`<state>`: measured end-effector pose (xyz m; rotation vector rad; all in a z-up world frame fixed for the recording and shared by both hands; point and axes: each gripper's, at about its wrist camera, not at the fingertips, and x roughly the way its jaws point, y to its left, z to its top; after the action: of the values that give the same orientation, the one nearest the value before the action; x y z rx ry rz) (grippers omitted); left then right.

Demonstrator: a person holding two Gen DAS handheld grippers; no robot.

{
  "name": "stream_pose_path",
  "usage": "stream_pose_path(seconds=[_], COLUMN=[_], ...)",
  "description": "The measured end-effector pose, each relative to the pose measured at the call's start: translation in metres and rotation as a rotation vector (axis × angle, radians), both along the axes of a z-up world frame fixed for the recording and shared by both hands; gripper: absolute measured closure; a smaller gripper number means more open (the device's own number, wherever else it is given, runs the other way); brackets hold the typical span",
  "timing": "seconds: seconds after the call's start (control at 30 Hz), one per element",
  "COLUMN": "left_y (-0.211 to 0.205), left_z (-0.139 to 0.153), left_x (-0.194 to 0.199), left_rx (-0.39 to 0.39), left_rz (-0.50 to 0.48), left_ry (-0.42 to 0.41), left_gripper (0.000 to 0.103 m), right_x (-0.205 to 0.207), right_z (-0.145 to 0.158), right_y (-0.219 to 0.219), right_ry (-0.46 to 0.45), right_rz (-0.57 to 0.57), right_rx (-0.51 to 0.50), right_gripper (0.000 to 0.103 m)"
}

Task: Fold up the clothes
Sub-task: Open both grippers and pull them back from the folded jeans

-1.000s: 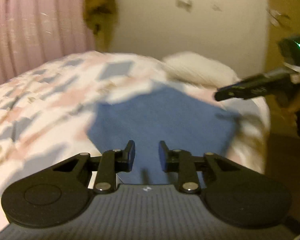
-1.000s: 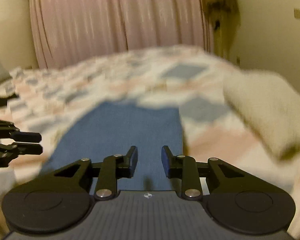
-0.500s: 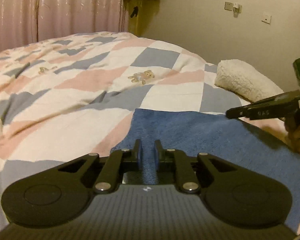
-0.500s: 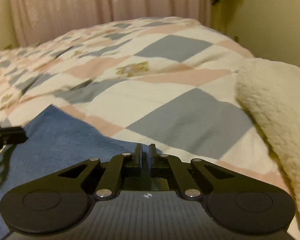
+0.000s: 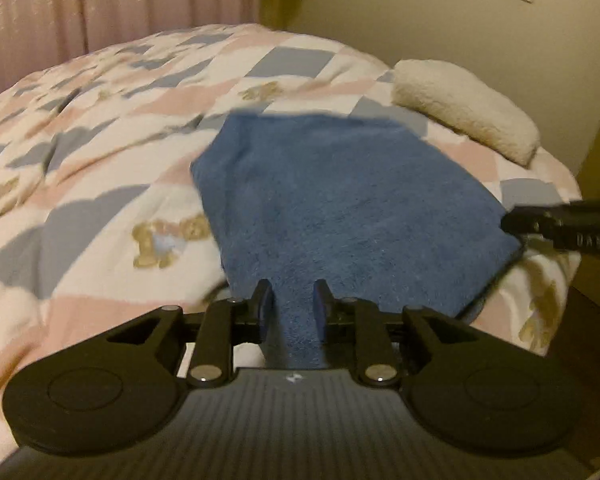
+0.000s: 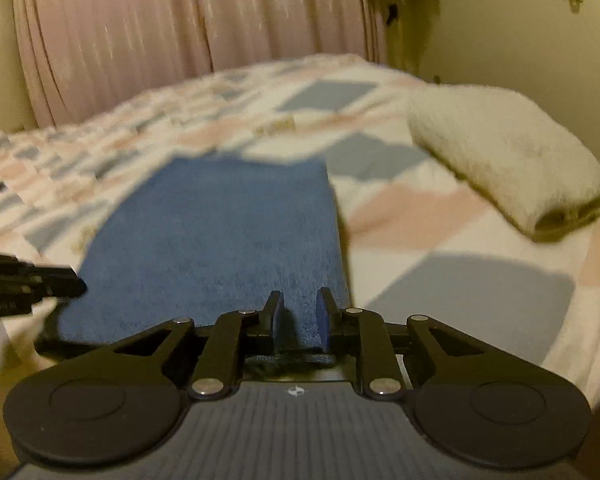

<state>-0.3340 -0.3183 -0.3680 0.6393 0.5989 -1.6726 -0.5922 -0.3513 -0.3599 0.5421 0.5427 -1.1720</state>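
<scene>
Currently, status as follows:
Blue towel (image 5: 352, 196): laid flat on the bed (image 5: 100, 128), near edge lifted off the quilt; one fold appears done, judged from the doubled edge at the near right corner.
Left tool (image 5: 292, 304): fingers parted, near-left towel edge lying between them; a clamp is not shown.
Right tool (image 6: 299, 316): fingers parted, near-right edge between them; grip likewise not shown.
Left to do: further folding of the towel, probably; nothing else unfolded is seen.
Count: one blue towel, one cream rolled towel (image 6: 504, 152), two tools, one bed.
</scene>
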Motion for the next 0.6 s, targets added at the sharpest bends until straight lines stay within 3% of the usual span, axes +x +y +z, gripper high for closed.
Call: stream_pose_path(seconds=[0.13, 0.2, 0.37, 0.47, 0.6], left_y=[0.015, 0.025, 0.06, 0.08, 0.104], left_z=[0.019, 0.03, 0.052, 0.06, 0.07], left_x=[-0.003, -0.003, -0.003, -0.005, -0.005], left_rx=[0.003, 0.002, -0.006, -0.016, -0.028], left_rz=[0.067, 0.098, 0.127, 0.123, 0.127], left_ry=[-0.01, -0.012, -0.015, -0.028, -0.032], left_gripper=[0.079, 0.072, 0.066, 0.061, 0.053], right_x=[-0.003, -0.004, -0.001, 0.002, 0.005], right_z=[0.027, 0.037, 0.048, 0.053, 0.067], right_y=[0.025, 0.041, 0.079, 0.099, 0.122], right_ry=[-0.081, -0.129, -0.191, -0.205, -0.212], right_rz=[-0.06, -0.088, -0.14, -0.169, -0.181], right_rx=[-0.024, -0.034, -0.016, -0.015, -0.039], right_gripper=[0.074, 0.061, 0.045, 0.024, 0.011])
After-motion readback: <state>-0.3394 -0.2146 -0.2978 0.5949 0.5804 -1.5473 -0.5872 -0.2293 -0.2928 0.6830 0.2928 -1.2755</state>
